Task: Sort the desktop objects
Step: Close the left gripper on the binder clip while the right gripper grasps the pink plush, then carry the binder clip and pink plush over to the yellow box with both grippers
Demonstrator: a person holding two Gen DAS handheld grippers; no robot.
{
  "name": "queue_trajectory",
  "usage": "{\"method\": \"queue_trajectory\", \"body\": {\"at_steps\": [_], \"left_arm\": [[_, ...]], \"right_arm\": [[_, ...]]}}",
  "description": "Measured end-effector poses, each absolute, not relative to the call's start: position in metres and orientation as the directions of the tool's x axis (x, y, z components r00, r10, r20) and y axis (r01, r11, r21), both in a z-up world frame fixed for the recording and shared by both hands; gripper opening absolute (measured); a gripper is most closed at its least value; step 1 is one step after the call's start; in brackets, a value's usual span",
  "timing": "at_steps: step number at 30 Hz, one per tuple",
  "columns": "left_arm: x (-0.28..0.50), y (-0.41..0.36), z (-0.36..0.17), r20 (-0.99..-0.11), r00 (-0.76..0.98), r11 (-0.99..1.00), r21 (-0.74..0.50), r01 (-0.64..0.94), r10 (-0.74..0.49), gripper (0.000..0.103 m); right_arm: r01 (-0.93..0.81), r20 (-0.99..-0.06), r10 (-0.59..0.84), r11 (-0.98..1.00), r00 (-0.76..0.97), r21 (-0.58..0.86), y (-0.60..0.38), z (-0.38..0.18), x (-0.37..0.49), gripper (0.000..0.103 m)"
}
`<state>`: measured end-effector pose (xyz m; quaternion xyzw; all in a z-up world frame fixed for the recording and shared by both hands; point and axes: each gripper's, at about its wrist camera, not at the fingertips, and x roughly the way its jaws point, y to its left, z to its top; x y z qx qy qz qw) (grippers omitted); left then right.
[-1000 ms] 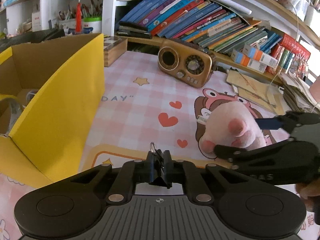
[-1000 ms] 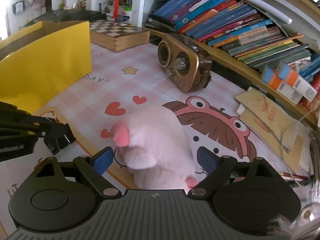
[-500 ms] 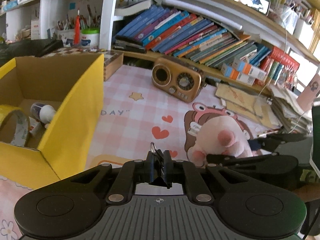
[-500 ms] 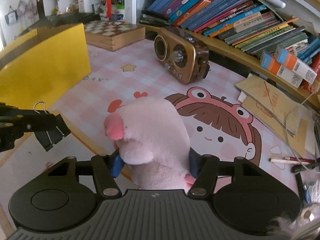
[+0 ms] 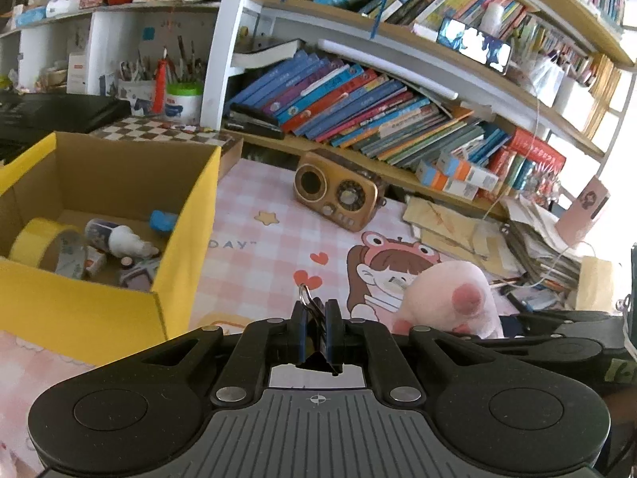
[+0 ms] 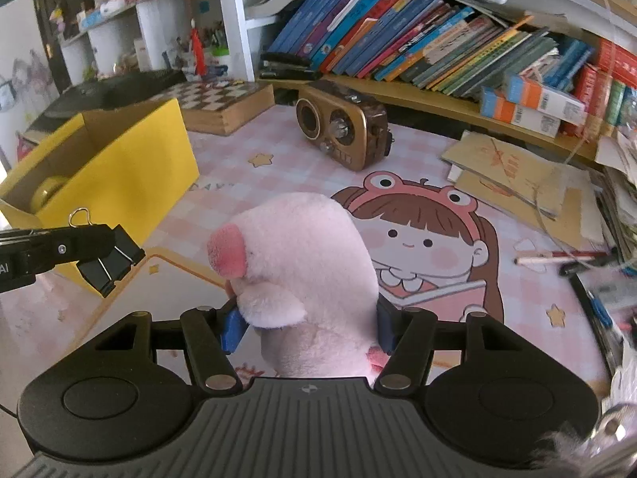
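Observation:
My left gripper point(image 5: 315, 328) is shut on a black binder clip point(image 5: 314, 334) and holds it in the air above the pink mat; the clip also shows in the right wrist view point(image 6: 109, 263). My right gripper point(image 6: 308, 324) is shut on a pink plush toy point(image 6: 302, 263) and holds it off the mat; the toy shows at the right of the left wrist view point(image 5: 450, 298). The yellow cardboard box point(image 5: 175, 271) stands open at the left, with a tape roll point(image 5: 40, 239), a small bottle and other small items inside.
A brown retro radio point(image 5: 336, 195) stands at the back of the mat. Leaning books point(image 5: 358, 111) fill the shelf behind. Paper stacks point(image 6: 517, 171) and pens point(image 6: 553, 259) lie at the right. A chessboard box point(image 6: 223, 99) sits behind the yellow box.
Both grippers have risen with their loads. The right gripper closed on the plush toy and lifted it. The yellow box's inside has come into the left wrist view.

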<state>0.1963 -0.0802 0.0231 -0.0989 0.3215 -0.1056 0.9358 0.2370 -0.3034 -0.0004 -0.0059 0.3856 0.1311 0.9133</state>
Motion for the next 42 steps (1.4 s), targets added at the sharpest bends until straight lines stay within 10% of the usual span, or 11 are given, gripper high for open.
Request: {"method": "queue_trajectory", "body": {"at_steps": [42], "left_arm": [[0.066,0.049,0.024,-0.564,0.739,0.925,-0.303,0.231,-0.369,0.007]], "right_arm": [[-0.16,-0.715,0.195,0.98,0.672,0.118,-0.169,0.02,0.067,0.059]]}}
